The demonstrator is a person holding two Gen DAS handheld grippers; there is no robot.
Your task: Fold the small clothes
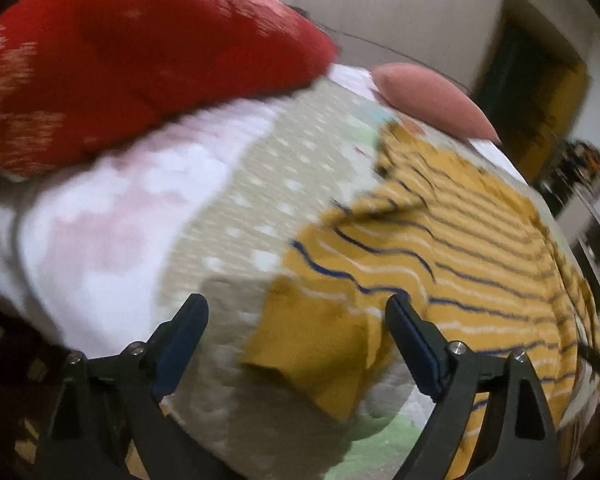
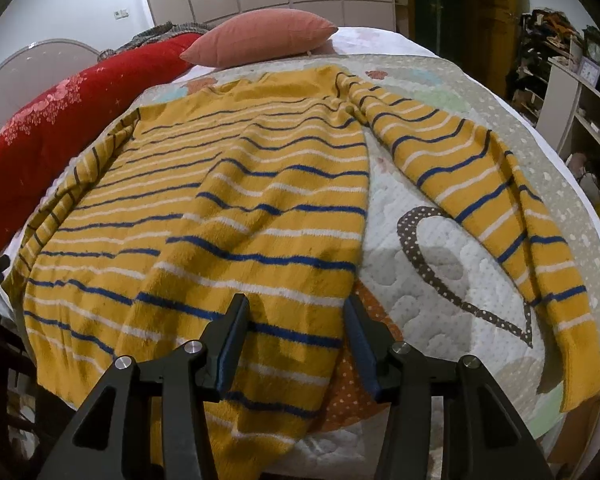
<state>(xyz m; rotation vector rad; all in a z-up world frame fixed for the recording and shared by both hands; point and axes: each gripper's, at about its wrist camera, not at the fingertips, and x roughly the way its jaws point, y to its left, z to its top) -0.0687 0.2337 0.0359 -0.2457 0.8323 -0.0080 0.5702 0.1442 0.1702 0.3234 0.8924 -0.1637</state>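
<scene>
Lying spread flat on a quilted bed cover (image 2: 440,280), a mustard-yellow sweater (image 2: 228,208) with blue and white stripes. At far left, a red floral bolster (image 2: 32,132) along the bed's left edge; just right of its far end, a pink pillow (image 2: 260,36) at the head of the bed. Sweater body across the left and middle of the bed, hem near, collar far. One sleeve (image 2: 492,208) angled off toward the near right, resting on a brown dotted shape stitched into the cover; other sleeve folded against the body's left side. Right claw (image 2: 296,332) released, jaws apart, poised over the near right corner of the hem, gripping nothing. Far right, cluttered shelves (image 2: 572,92) beside the bed.

From the left wrist, blurred: left claw (image 1: 296,336) released, jaws wide, low over the yellow cuff (image 1: 316,352) of the left sleeve, not gripping it. Red bolster (image 1: 120,64) at far left, pink pillow (image 1: 432,100) at far middle.
</scene>
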